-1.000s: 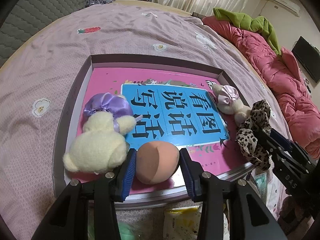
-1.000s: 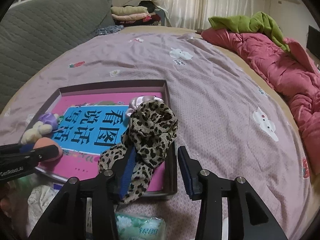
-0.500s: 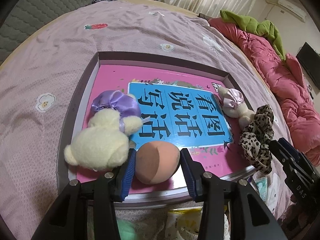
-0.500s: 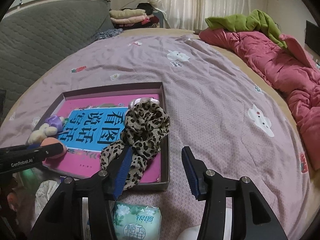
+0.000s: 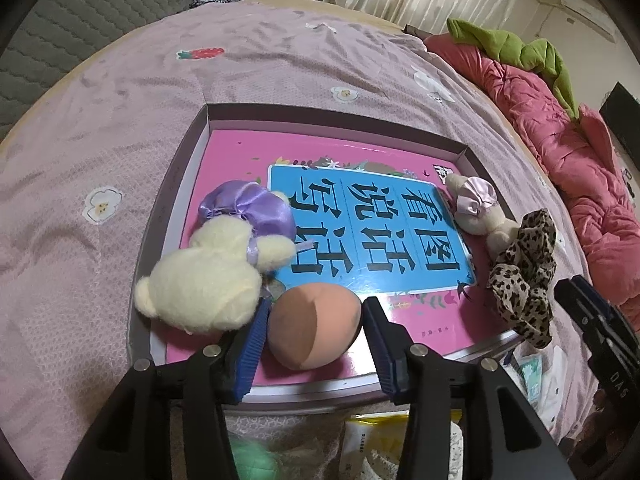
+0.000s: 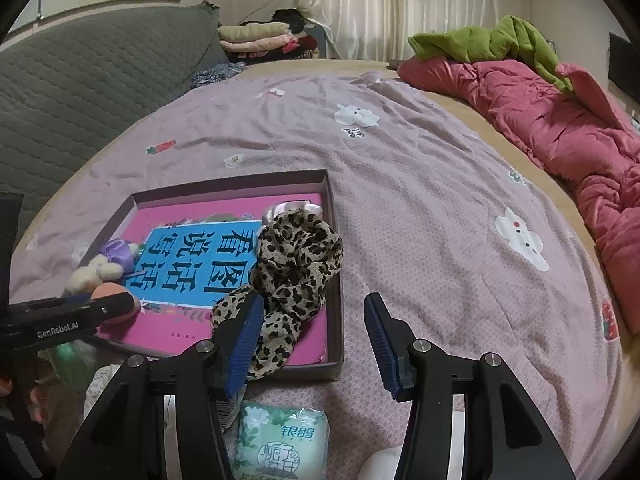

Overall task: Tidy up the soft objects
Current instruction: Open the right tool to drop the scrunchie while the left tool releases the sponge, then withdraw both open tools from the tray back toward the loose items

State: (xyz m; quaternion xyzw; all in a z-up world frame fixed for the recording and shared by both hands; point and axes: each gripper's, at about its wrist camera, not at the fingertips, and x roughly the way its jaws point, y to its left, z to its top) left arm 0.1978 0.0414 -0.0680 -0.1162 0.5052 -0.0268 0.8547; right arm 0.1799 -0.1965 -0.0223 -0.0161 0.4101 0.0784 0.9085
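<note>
A: Where is the sponge (image 5: 314, 326) lying?

B: In the box (image 5: 182, 184), directly between the left gripper (image 5: 312, 338) jaws, which have just been opening and are letting it go.

A: And the right gripper (image 6: 314, 344)?

B: Also opening, holding nothing; the scarf (image 6: 296, 272) is lying ahead, against its left finger.

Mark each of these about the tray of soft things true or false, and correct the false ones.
1. The peach sponge lies between the left gripper jaws, inside the tray. True.
2. The leopard-print scrunchie lies on the bedsheet outside the tray. False: it lies in the tray's right part, draping toward the near wall.
3. The cream bear wears a purple satin dress. True.
4. The right gripper is clamped shut on the scrunchie. False: its jaws stand open, one beside the scrunchie.
5. The tray's bottom is bare. False: a pink and blue book covers it.
</note>
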